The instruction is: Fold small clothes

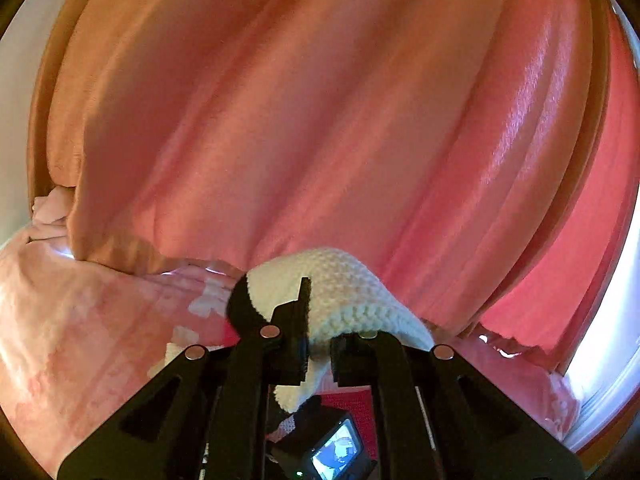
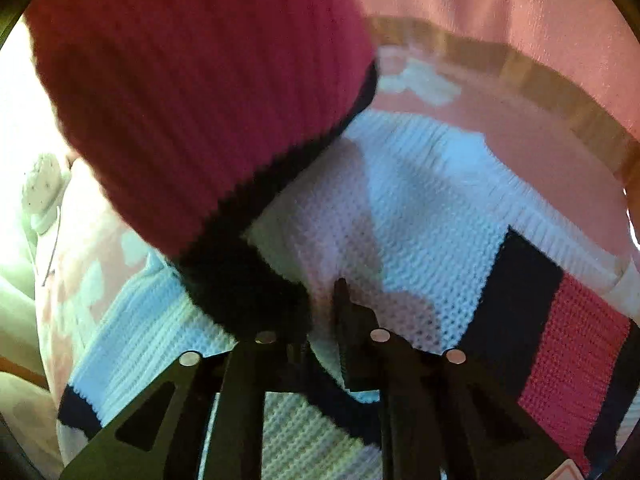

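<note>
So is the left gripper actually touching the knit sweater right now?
Touching. The left wrist view shows the left gripper with its jaws shut on a cream fold of the knit sweater, which drapes over them.

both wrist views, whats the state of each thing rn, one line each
left tool: shut on the knit sweater, lifted clear of the bed
right tool: jaws nearly together, black-edged fold of the sweater between them, grip unclear
knit sweater: partly spread flat on the bed, red part lifted and folding over the white
bed cover: pink, rumpled, under the sweater
curtain: hanging drawn, in folds
</note>
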The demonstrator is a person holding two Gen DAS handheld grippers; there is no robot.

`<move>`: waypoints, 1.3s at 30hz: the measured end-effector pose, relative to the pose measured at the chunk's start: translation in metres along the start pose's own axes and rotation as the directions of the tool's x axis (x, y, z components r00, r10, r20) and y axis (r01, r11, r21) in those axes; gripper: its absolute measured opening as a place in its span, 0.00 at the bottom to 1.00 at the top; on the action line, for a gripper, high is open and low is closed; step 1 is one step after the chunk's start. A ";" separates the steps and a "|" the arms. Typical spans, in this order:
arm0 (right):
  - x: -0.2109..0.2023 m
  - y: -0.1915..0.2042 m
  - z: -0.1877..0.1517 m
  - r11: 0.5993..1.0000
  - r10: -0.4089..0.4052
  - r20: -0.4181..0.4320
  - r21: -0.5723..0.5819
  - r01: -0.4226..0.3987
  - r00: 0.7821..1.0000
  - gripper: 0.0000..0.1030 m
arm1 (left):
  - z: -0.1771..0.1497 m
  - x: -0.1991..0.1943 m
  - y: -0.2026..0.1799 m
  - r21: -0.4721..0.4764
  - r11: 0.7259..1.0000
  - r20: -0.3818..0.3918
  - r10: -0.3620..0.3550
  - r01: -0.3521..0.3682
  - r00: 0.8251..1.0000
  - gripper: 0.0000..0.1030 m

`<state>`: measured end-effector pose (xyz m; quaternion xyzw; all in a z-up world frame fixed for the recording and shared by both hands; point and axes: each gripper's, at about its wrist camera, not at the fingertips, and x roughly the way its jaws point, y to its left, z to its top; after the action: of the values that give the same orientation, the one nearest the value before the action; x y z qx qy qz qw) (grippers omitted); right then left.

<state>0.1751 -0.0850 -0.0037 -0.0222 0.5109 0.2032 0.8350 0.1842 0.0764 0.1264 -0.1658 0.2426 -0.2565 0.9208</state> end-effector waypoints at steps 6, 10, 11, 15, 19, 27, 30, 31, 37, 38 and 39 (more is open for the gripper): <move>-0.098 -0.101 -0.039 0.949 0.095 0.052 0.296 -0.106 0.994 0.29 | -0.037 0.047 -0.040 0.025 0.997 -0.160 -0.074 0.079 0.984 0.06; -0.166 -0.173 -0.088 0.871 0.000 0.147 0.486 -0.072 0.989 0.36 | -0.074 0.080 -0.086 0.069 0.985 -0.247 -0.137 0.158 0.959 0.10; -0.176 -0.189 -0.094 0.848 -0.017 0.158 0.526 -0.069 0.987 0.39 | -0.093 0.094 -0.096 0.073 0.981 -0.292 -0.150 0.178 0.945 0.20; -0.193 -0.217 -0.124 0.813 -0.064 0.127 0.582 -0.022 0.990 0.45 | -0.169 0.138 -0.099 0.193 0.979 -0.481 0.043 0.058 0.875 0.55; -0.180 -0.219 -0.139 0.794 0.054 0.103 0.598 -0.105 0.993 0.48 | -0.178 0.122 -0.081 0.141 0.990 -0.501 0.059 0.014 0.864 0.66; -0.118 -0.210 -0.138 0.696 0.231 0.073 0.684 -0.217 0.970 0.49 | -0.167 0.079 -0.057 0.232 0.969 -0.408 0.176 -0.085 0.896 0.74; -0.120 -0.213 -0.125 0.658 0.217 0.166 0.703 -0.270 0.962 0.07 | -0.169 0.078 -0.039 0.240 0.964 -0.430 0.211 -0.115 0.878 0.74; -0.131 -0.210 -0.120 0.680 0.153 0.197 0.690 -0.248 0.968 0.07 | -0.169 0.080 -0.033 0.248 0.960 -0.434 0.230 -0.130 0.871 0.74; -0.173 -0.174 -0.092 0.876 -0.133 0.173 0.481 0.034 0.976 0.28 | -0.170 0.079 0.007 0.280 0.931 -0.447 0.342 -0.234 0.827 0.74; -0.155 -0.181 -0.101 0.860 -0.114 0.084 0.507 0.056 0.990 0.34 | -0.168 0.076 0.016 0.270 0.932 -0.451 0.343 -0.241 0.824 0.74; -0.144 -0.189 -0.111 0.837 -0.094 0.036 0.545 0.059 0.995 0.34 | -0.167 0.074 0.023 0.253 0.934 -0.455 0.343 -0.250 0.822 0.74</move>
<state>0.0928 -0.3307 0.0353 0.2009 0.5204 0.0174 0.8298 0.1602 0.0241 -0.0481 0.0299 0.4670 -0.1642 0.8683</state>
